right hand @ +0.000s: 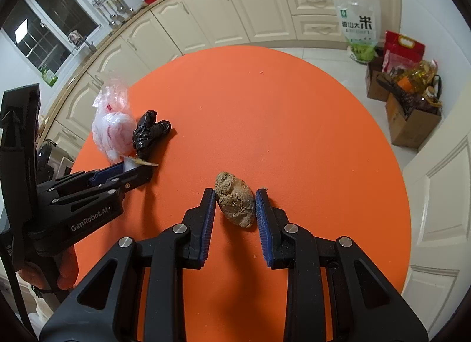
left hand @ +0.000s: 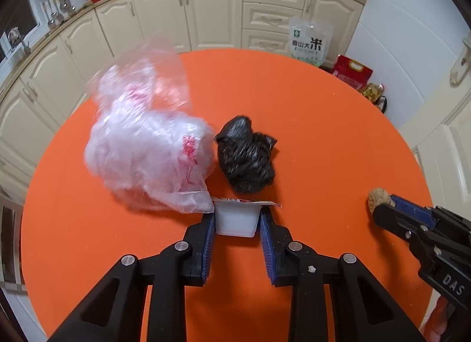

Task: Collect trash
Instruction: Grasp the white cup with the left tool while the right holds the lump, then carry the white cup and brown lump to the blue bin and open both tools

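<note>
Cream kitchen cabinets [left hand: 164, 15] curve behind the round orange table [left hand: 309, 112] that I am working over, both tools tilted steeply down at it.

Between the blue pads of my left gripper [left hand: 238, 219] sits a small white plastic cup [left hand: 238, 219] with a peeled foil lid — both pads touch its sides, the jaws narrow, so I have it gripped. Just ahead and to the left of that tool a crumpled clear plastic bag with red print [left hand: 147, 147] lies blurred, its lower edge touching the cup's rim. Straight ahead, just beyond the cup, is a wadded black plastic bag [left hand: 245, 156], beside the clear one.

My right gripper [right hand: 235, 206] is also narrow, its pads set either side of a brown crumpled lump [right hand: 235, 202]. The left pad touches it; on the right the fit looks close, but I cannot tell whether that pad presses. From the left camera the lump sticks out past that tool's tip [left hand: 382, 203], well off to the right of the cup.

My fingers [right hand: 67, 268] wrap the left handle, low at the table's edge.

Beyond the table, on the floor, stand a rice bag [right hand: 357, 26], a red carton [right hand: 403, 50] and cardboard boxes [right hand: 412, 124] — nothing blocks either tool.
</note>
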A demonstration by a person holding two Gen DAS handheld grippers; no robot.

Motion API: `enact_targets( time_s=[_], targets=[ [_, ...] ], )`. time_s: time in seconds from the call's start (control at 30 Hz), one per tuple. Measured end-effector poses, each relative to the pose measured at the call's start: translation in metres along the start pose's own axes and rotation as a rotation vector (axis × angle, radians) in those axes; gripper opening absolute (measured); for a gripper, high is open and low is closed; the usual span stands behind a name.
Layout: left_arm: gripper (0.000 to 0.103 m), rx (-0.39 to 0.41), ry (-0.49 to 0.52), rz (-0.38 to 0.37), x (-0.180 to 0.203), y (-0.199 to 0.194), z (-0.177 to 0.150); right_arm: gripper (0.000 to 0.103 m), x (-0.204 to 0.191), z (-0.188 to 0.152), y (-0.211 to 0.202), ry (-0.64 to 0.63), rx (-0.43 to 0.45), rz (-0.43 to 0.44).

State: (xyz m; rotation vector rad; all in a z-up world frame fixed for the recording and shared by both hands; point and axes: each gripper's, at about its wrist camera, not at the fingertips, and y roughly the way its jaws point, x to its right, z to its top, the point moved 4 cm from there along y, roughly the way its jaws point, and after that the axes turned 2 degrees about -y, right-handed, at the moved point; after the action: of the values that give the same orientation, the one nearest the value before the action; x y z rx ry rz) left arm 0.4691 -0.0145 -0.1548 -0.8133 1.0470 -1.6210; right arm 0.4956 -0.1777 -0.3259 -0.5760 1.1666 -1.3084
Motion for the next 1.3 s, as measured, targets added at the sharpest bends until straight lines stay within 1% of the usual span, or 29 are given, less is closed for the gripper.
enact_targets(
  time_s=[0.07,0.2,0.3,0.53,0.6,0.7,0.87,1.0,1.13,1.23,1.3],
  targets=[
    [0.025,-0.001,0.012,-0.015,-0.002,-0.006,-0.008,0.026,0.000,-0.001,0.000,0.000,-0.002,-0.004],
    [0.025,-0.003,0.012,0.016,-0.009,-0.015,-0.019,0.026,-0.004,-0.004,-0.002,-0.001,-0.010,-0.003],
    [0.025,-0.012,-0.010,0.020,-0.016,-0.021,-0.029,0.026,-0.008,-0.009,-0.004,0.002,-0.017,0.000],
    [0.025,0.008,-0.052,0.025,-0.028,-0.035,-0.050,0.026,-0.024,-0.027,-0.017,-0.009,-0.026,-0.001],
    [0.025,0.027,-0.080,0.026,-0.032,-0.045,-0.058,0.026,-0.031,-0.034,-0.023,-0.014,-0.023,-0.003],
    [0.025,0.042,-0.111,0.017,-0.036,-0.058,-0.079,0.026,-0.045,-0.049,-0.033,-0.021,-0.018,-0.003],
    [0.025,0.076,-0.119,0.014,-0.037,-0.085,-0.107,0.026,-0.066,-0.078,-0.047,-0.030,-0.028,-0.001],
    [0.025,0.113,-0.128,-0.006,-0.040,-0.113,-0.131,0.026,-0.082,-0.100,-0.061,-0.033,-0.021,0.003],
    [0.025,0.165,-0.115,-0.012,-0.038,-0.143,-0.152,0.026,-0.099,-0.119,-0.082,-0.046,0.015,-0.020],
    [0.025,0.192,-0.124,-0.036,-0.034,-0.159,-0.166,0.026,-0.110,-0.134,-0.099,-0.045,0.046,-0.031],
    [0.025,0.208,-0.111,-0.054,-0.028,-0.169,-0.174,0.026,-0.115,-0.142,-0.108,-0.046,0.060,-0.032]
  ],
)
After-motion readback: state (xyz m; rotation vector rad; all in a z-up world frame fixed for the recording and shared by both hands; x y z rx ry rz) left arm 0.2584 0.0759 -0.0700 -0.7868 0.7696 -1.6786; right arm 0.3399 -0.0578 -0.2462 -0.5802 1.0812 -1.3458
